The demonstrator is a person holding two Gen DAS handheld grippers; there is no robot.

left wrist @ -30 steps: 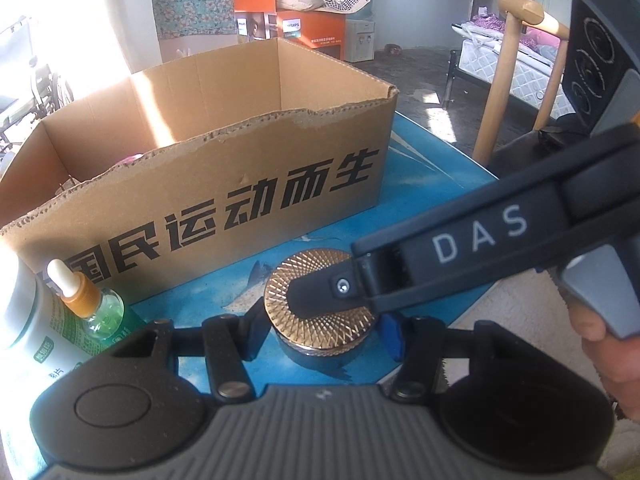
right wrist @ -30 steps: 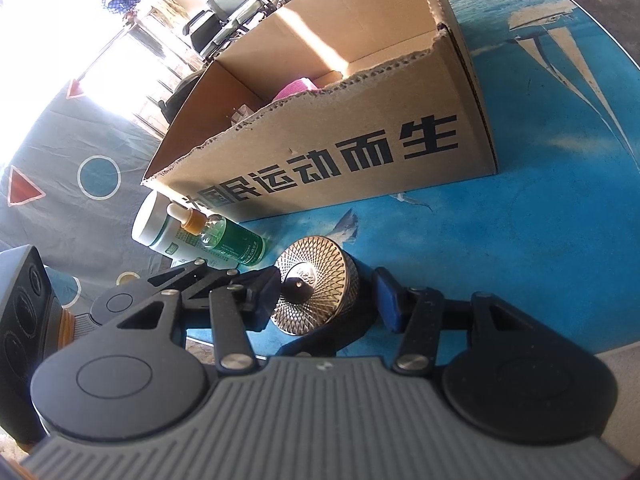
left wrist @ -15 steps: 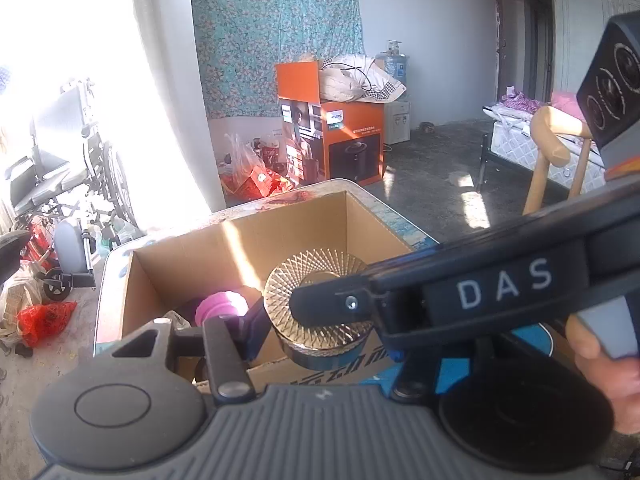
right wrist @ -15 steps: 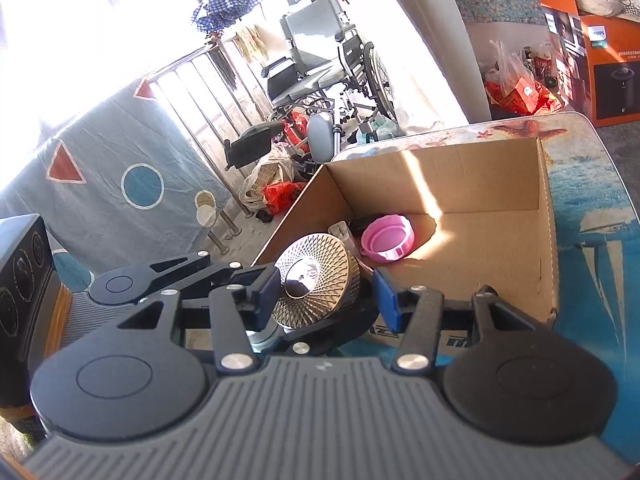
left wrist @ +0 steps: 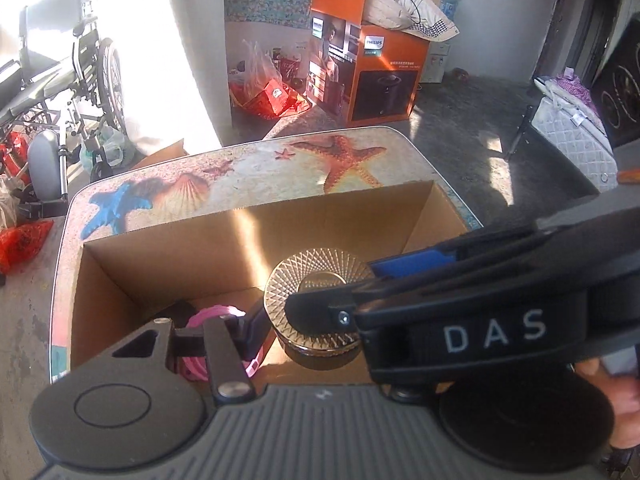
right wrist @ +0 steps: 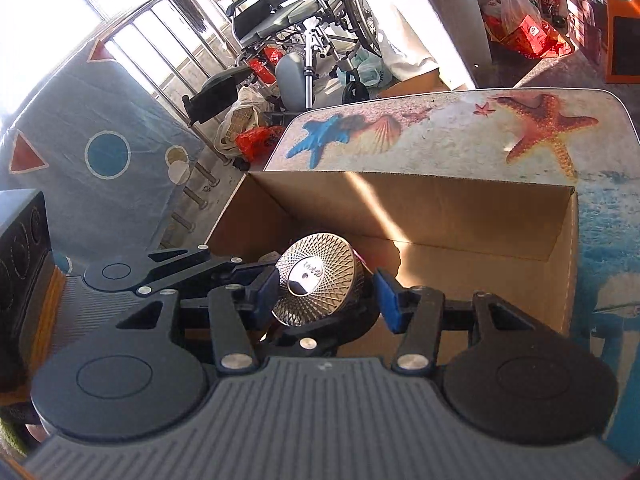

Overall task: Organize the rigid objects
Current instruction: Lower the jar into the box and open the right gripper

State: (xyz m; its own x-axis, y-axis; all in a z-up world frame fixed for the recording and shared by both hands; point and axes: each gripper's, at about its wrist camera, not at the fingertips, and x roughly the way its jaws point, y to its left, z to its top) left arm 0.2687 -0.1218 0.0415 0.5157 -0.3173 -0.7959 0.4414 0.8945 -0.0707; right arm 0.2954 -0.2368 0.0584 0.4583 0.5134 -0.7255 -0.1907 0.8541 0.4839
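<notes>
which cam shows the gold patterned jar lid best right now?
Right wrist: the jar lid shows nearly whole between the right gripper pads, above the cardboard box. Left wrist view: lid half hidden behind the right gripper's finger.

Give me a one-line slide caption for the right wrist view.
Both tools, left and right, grip a gold-lidded jar above the open cardboard box.
</notes>
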